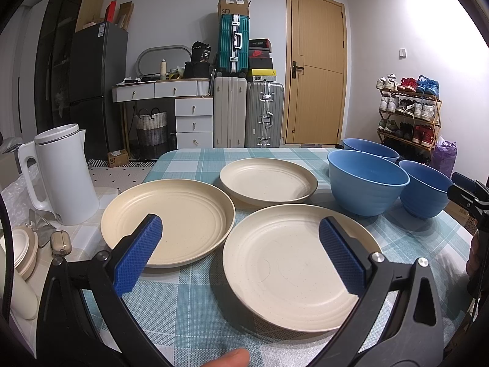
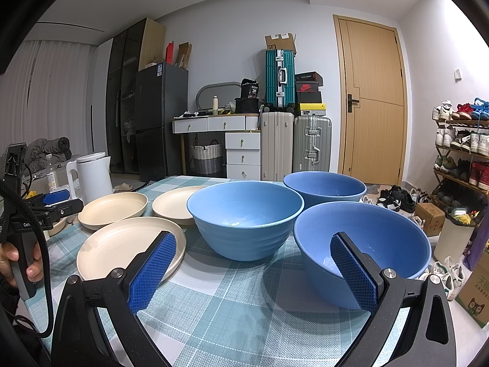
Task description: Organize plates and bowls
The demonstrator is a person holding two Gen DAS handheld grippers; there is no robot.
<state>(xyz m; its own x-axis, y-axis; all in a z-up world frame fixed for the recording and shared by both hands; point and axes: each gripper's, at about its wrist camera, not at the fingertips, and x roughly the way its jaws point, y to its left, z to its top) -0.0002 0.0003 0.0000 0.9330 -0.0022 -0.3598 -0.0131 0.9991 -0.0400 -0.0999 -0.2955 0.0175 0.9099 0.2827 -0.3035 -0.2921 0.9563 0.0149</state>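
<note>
Left wrist view: checked table carries everything. Three blue bowls sit beyond the right gripper, nearest one behind its right jaw. Three cream plates lie under and ahead of the left gripper. Both jaws gape wide, gripping nothing.

bright indoor light | soft shadows | sharp focus | fisheye-warped, dark corners

Three cream plates and three blue bowls sit upright, unstacked, on the checked tablecloth.
</note>
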